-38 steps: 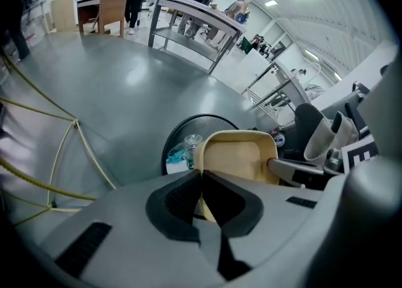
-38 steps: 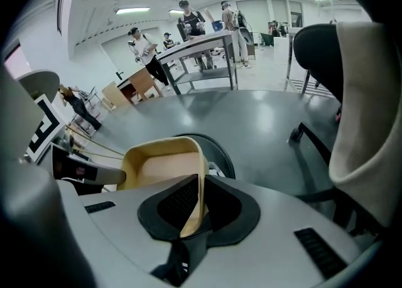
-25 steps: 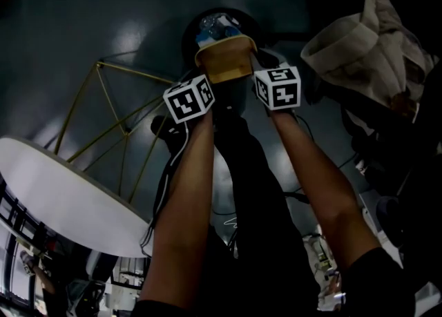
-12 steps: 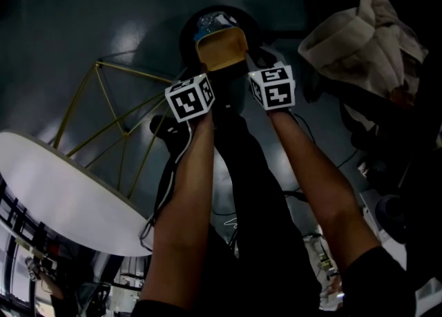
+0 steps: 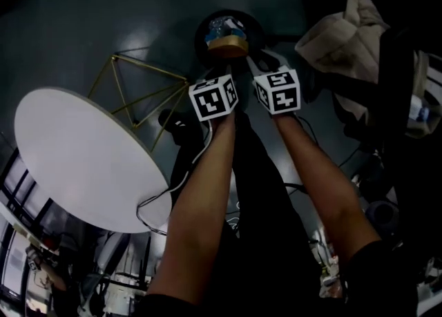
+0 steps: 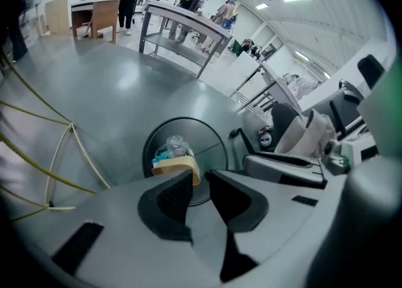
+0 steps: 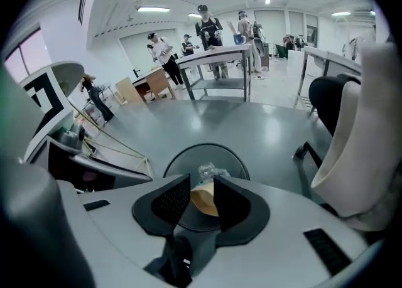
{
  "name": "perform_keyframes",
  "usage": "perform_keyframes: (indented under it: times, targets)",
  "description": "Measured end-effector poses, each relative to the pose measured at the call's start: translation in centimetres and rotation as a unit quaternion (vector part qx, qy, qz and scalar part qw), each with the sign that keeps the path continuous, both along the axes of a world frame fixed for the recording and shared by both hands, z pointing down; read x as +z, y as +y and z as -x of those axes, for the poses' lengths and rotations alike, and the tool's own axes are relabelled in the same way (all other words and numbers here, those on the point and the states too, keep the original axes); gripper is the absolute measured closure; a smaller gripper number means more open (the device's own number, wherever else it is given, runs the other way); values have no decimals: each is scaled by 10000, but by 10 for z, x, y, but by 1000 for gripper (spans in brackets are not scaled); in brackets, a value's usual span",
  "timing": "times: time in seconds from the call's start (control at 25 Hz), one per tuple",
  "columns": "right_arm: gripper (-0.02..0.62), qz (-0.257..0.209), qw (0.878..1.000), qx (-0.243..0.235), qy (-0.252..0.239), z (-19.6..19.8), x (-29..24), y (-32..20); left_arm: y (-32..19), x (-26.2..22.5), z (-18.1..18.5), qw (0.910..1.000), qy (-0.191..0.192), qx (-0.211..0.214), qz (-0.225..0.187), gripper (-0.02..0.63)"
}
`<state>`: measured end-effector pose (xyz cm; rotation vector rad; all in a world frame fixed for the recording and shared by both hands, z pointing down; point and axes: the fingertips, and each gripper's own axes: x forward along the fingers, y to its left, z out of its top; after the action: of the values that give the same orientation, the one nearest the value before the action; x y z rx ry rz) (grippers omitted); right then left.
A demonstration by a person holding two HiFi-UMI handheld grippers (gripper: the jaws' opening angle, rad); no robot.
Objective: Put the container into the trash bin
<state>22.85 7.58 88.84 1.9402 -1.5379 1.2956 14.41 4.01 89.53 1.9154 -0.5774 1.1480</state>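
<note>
Two changes stand out against a second ago. Back then we had the container pinched between both tools just above the bin; now the container (image 5: 228, 46) lies inside the bin (image 5: 199, 36), tilted, on top of crumpled clear plastic (image 6: 172, 145) and some blue scraps. Both tools have also pulled up and back from the bin's mouth, so their marker cubes sit nearer to us in the head view, and more of the round white desk (image 5: 83, 157) shows at the left, with the gold wire frame (image 5: 138, 94) beside it on the grey floor.

We see the left tool (image 6: 200, 174) with a narrow gap between its pads, and its jaws are closing. Nothing sits between them; the container only shows beyond the left jaw, down in the bin and well clear of it.

We see the right tool (image 7: 201, 181) with its jaws opening, the gap between the pads a little wider than on the left. Through that gap the tan container appears below in the bin, not touched by either pad. Neither tool holds anything, and both point down toward the bin.
</note>
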Motion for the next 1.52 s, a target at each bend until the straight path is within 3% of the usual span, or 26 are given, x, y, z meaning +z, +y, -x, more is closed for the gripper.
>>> perform_keyframes:
  times: [0.16, 0.4, 0.6, 0.84, 1.16, 1.36, 1.52]
  targets:
    - [475, -270, 9995, 34, -175, 16, -66, -13, 6, -68, -7, 9996, 239, 145, 7, 548]
    - [527, -906, 9953, -324, -121, 31, -198, -51, -21, -180, -6, 9970, 752, 63, -139, 592]
    - [541, -1389, 9875, -741, -55, 44, -314, -65, -41, -276, 10, 9942, 991, 237, -346, 603]
    - [546, -2155, 9702, -1108, 9, 55, -437, -76, -82, -394, 24, 9816, 1644, 317, -916, 603]
    - [549, -3150, 9286, -1957, -113, 122, -560, -107, -137, -543, 88, 9469, 2579, 125, -1917, 603]
    - [549, -3603, 8921, -2685, -477, 187, -613, -114, -136, -626, 159, 9110, 3102, 541, -2665, 603]
    - [549, -3979, 8545, -3207, -926, 244, -664, -117, -132, -690, 242, 8813, 3436, 145, -3242, 603]
